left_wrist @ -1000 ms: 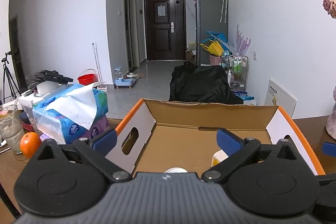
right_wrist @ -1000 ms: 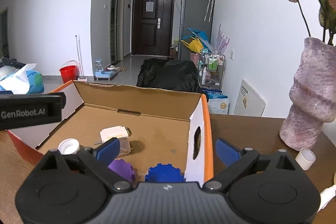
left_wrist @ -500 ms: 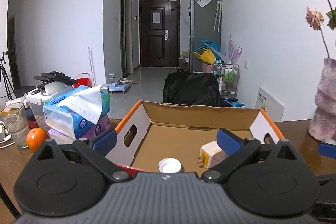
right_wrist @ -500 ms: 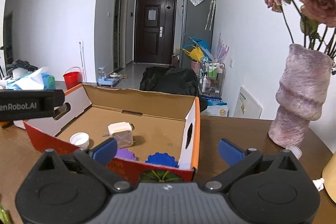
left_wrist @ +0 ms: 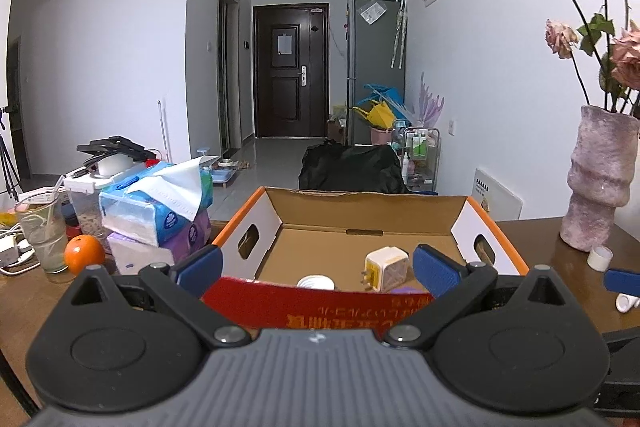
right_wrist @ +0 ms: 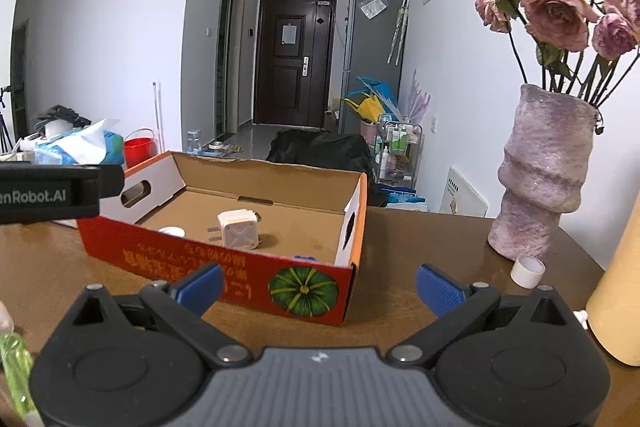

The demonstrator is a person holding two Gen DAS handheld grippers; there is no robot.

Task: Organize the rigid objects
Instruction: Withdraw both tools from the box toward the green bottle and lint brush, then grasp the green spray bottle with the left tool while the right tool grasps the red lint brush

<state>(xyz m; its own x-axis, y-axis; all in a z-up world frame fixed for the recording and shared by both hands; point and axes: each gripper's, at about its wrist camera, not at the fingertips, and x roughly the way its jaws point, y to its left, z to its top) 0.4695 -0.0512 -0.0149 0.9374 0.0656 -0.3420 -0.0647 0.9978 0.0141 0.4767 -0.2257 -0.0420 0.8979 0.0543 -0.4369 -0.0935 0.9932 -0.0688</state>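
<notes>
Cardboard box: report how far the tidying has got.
Done: the cardboard box already holds a white plug adapter, a white cap and bits of purple and blue pieces. In hand: nothing; the left gripper and right gripper are both open and empty. Left: a small white ring by the vase sits outside on the table.

Your table [right_wrist: 420, 251] is dark wood with a smooth, faintly glossy finish. The box [right_wrist: 224, 259] on it is corrugated cardboard, raw brown and matt inside, printed red outside. In it you have a white plastic charger [right_wrist: 238, 230], smooth. The vase [right_wrist: 544, 175] looks rough and matt, stone-like. Your jaws carry ribbed blue pads [right_wrist: 438, 289] on matt black plastic
</notes>
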